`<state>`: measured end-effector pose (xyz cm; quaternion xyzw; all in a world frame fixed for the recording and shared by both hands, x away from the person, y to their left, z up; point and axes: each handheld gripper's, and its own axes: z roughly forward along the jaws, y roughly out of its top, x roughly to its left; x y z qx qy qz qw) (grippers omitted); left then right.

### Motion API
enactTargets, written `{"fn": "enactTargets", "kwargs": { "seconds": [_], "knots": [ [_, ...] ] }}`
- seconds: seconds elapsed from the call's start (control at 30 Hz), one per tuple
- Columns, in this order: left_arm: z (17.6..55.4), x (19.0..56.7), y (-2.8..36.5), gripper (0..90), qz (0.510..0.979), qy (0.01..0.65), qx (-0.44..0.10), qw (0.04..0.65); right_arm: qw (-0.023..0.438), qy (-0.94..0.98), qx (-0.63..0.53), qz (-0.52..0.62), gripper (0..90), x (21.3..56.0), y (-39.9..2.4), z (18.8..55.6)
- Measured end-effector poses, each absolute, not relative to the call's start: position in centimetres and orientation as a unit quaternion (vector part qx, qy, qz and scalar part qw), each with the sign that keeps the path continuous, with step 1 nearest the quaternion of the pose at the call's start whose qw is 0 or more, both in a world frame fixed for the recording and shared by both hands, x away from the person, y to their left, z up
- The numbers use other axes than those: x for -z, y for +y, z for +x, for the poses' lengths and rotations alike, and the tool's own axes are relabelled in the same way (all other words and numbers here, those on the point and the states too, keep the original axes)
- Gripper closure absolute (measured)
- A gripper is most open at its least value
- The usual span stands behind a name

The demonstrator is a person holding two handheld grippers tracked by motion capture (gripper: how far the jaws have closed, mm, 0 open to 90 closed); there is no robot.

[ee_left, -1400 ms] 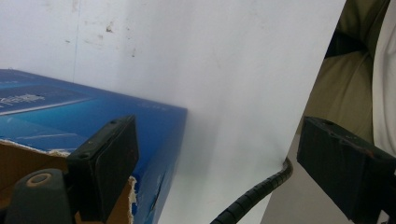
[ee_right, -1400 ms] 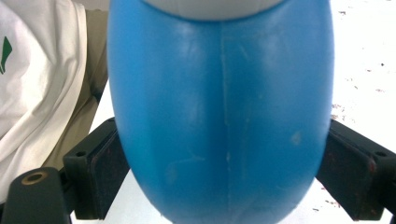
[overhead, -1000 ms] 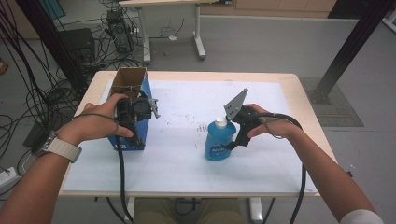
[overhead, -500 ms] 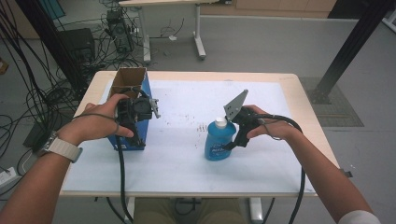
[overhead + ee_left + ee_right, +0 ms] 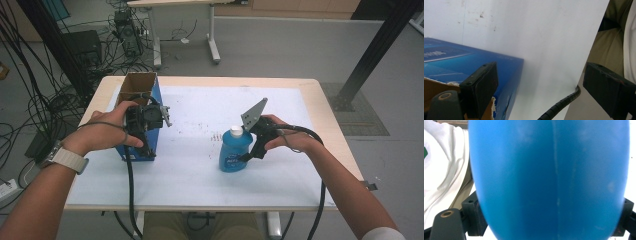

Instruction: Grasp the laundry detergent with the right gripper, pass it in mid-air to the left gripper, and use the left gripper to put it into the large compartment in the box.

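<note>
On the counter (image 5: 200, 165), the right tool (image 5: 249, 149) has just been closing around the upright blue bottle (image 5: 233, 151); the left tool (image 5: 148, 131) gapes at the open box (image 5: 138, 85), packing undone.

A robotics lab or test workshop, seen from above. A plain wooden table (image 5: 320, 107) covered with a white sheet (image 5: 200, 165) stands on a bare grey concrete floor (image 5: 300, 50). To the left, thick bundles of black cables (image 5: 45, 100) hang down and spill across the floor beside a dark equipment case (image 5: 82, 45). Behind it, a small device (image 5: 125, 27) sits on the floor with loose wires around the metal legs of a second desk (image 5: 212, 42). On the right, a black aluminium frame post (image 5: 370, 55) rises at a slant from a dark floor mat (image 5: 362, 117). Nothing domestic is in sight.
</note>
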<state>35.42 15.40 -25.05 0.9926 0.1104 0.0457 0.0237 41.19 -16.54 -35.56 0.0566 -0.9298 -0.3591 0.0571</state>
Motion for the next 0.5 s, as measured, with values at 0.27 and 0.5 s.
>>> {"fn": "enactTargets", "kwargs": {
  "seconds": [0.27,0.5],
  "knots": [
    [35.40,25.04,15.45,13.4,0.993,0.111,-0.045,0.022,0.059,-0.926,0.369,0.058,16.4,35.78,-16.40,41.24],
    [35.43,25.16,15.41,13.4,0.993,0.112,-0.043,0.022,0.062,-0.923,0.375,0.056,17.7,36.14,-16.53,41.15]
  ]
}}
